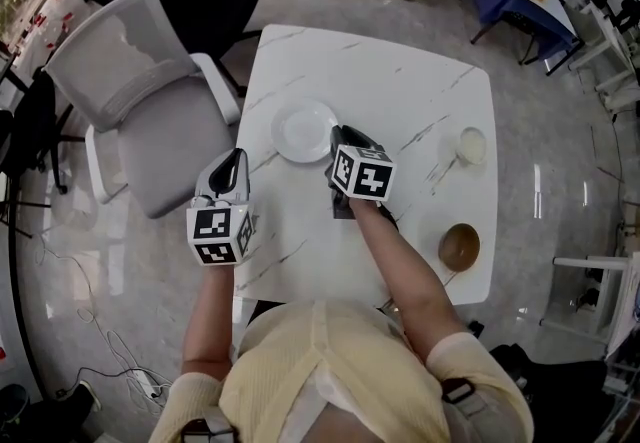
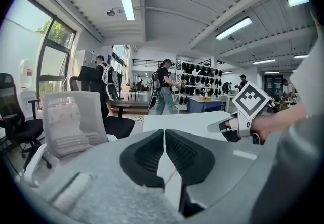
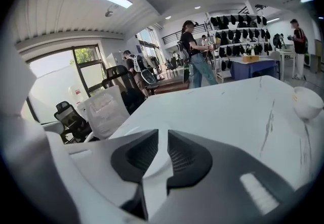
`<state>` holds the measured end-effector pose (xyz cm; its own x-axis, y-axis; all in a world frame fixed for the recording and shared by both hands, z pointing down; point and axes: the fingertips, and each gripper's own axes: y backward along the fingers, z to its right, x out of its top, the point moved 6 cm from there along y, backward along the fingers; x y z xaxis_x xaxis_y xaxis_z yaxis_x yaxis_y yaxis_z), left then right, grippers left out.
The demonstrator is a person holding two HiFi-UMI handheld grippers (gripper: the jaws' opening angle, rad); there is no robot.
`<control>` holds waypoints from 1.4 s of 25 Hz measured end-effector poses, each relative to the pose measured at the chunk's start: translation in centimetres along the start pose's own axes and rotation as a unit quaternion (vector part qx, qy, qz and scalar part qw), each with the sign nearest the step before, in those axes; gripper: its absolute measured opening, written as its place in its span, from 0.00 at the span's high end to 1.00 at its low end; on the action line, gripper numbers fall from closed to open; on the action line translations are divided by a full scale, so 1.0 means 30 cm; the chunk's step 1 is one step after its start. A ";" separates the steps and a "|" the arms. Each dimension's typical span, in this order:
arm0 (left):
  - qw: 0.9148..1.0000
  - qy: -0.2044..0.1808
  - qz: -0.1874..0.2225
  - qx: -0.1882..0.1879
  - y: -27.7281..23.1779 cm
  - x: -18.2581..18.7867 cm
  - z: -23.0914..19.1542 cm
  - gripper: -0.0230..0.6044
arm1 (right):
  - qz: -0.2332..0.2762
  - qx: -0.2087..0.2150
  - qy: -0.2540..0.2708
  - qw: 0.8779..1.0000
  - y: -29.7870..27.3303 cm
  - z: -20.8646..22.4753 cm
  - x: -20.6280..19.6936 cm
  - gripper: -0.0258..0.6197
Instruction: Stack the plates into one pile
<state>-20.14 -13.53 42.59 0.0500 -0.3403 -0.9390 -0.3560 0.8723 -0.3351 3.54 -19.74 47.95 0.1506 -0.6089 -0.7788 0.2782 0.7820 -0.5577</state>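
Plate: a white plate [image 1: 303,130] lies on the worktop [image 1: 400,81] and is the landmark for everything below. From above I cannot tell whether it is one plate or several already nested.
Right tongs: the right tongs [image 1: 342,143] sit at the plate's right edge, tilted downward. Their jaws stand a little apart with the plate's rim in the gap, and the pads do not seem to press on it.
Left tongs: the left tongs [image 1: 233,164] hang to the plate's left and nearer the person, just off the worktop's edge. Their jaws are closed together on nothing.
Other dishes: a small white bowl [image 1: 471,145] stands well to the plate's right, and a brown bowl [image 1: 459,246] is farther right and nearer the person. No second plate shows apart from the first.
Step in hand: I judge this to be a let-go at the pile.
Doing it well: widen the jaws fully before backing off. Draw straight back from the rim (a dragged pad would slide the plate). Lift only once clear, so nothing shifts off centre.
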 end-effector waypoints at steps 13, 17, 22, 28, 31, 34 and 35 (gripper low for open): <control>1.000 -0.007 -0.001 -0.021 0.004 0.024 0.044 0.95 | 0.036 0.046 0.039 0.998 0.201 -0.019 0.069 0.96; 1.000 -0.007 0.003 -0.024 0.010 0.032 0.058 0.96 | 0.041 0.058 0.064 0.995 0.252 -0.036 0.076 0.96; 1.000 -0.008 0.008 -0.027 0.015 0.040 0.069 0.96 | 0.046 0.069 0.066 0.994 0.293 -0.038 0.067 0.96; 0.999 -0.006 0.013 -0.032 0.016 0.054 0.084 0.96 | 0.037 0.072 0.064 0.995 0.315 -0.038 0.050 0.96; 0.999 -0.004 0.011 -0.035 0.013 0.050 0.090 0.96 | 0.031 0.072 0.068 0.995 0.318 -0.036 0.036 0.96; 0.999 -0.003 0.010 -0.036 0.012 0.048 0.093 0.96 | 0.026 0.073 0.067 0.995 0.318 -0.034 0.024 0.96; 0.999 -0.003 0.010 -0.037 0.012 0.048 0.093 0.96 | 0.025 0.073 0.065 0.995 0.318 -0.035 0.020 0.96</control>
<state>-17.59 -12.72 40.88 0.0472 -0.3213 -0.9458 -0.4247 0.8505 -0.3101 5.30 -12.50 41.86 0.0459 -0.5395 -0.8407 0.4091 0.7780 -0.4769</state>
